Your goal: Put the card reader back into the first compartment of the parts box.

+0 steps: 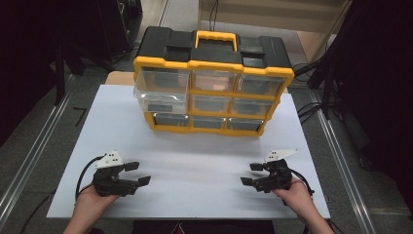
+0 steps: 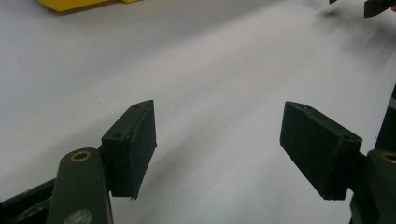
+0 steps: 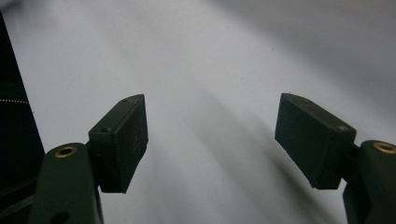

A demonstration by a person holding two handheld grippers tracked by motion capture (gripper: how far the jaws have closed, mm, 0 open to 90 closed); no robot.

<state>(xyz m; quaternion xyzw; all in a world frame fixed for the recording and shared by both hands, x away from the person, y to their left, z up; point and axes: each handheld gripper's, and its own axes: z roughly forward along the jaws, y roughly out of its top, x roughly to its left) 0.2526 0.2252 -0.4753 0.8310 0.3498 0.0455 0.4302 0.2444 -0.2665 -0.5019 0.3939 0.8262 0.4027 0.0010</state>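
We hold the left hand-held gripper (image 1: 138,173) and right hand-held gripper (image 1: 252,174) spread, empty, low in frame; drawer organizer (image 1: 213,83) upper center on the worktop (image 1: 195,161).

Bright, evenly lit white table (image 1: 195,165); surroundings dark, soft blurred shadows.

A white table (image 1: 195,165) carries a yellow-and-black drawer organizer (image 1: 212,83).

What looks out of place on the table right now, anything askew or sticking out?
One thing: the top-left drawer of the yellow and black organizer is pulled out toward the person and stands proud of the other drawers, which sit flush. Both tools, left tool and right tool, are open and hold nothing, low over the white tabletop.
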